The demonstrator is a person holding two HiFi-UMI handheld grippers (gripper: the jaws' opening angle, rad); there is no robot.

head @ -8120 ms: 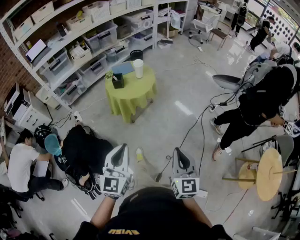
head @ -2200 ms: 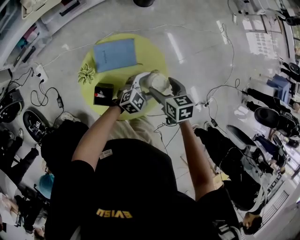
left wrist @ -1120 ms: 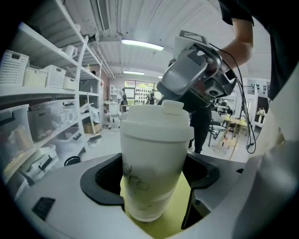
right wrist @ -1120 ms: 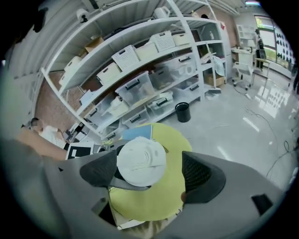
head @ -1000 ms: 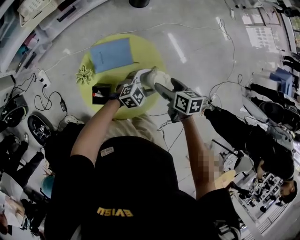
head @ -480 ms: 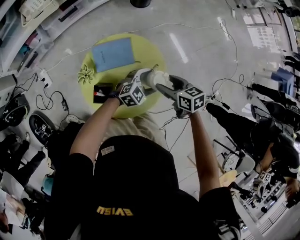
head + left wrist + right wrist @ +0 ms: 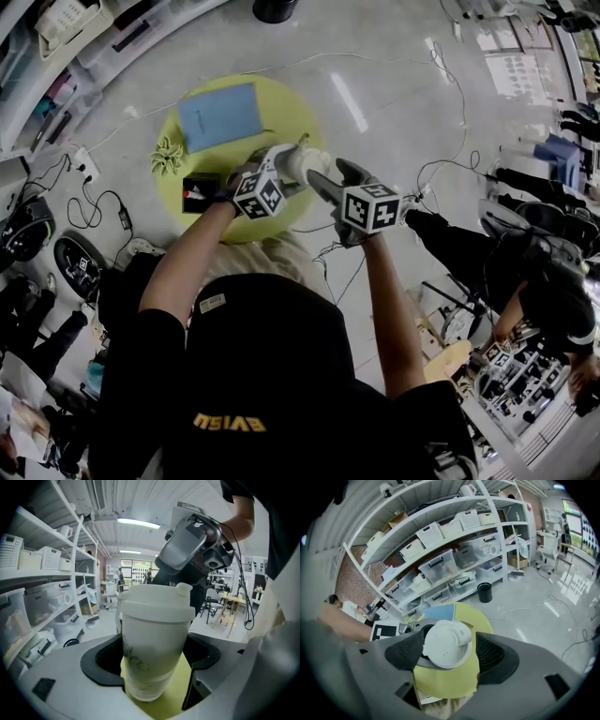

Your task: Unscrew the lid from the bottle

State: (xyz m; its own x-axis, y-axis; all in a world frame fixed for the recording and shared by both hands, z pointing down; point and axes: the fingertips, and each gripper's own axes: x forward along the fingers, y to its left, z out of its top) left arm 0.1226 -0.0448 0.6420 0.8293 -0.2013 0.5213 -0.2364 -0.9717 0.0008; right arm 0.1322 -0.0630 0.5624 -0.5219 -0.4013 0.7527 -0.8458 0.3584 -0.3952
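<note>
Since the earliest frame the person has come from the open floor up to the round yellow tabletop [image 7: 292, 111], and the white bottle [image 7: 151, 634] that stood on it is now lifted clear of it. The left hand-held gripper [image 7: 154, 660] pinches the bottle's body between its pads, upright, with the yellow surface showing under its base. The lid [image 7: 446, 644] sits on the bottle's mouth. The right hand-held gripper [image 7: 451, 654] reaches down over it from above. Its jaws have just been opening, and the lid stands between them with the left pad at its edge and a strip of yellow showing before the right pad, so they are spread, not pressing. On the tabletop lie a blue notebook [image 7: 218, 116], a small green plant [image 7: 169, 153] and a black box [image 7: 196, 195], all apart from the bottle.
</note>
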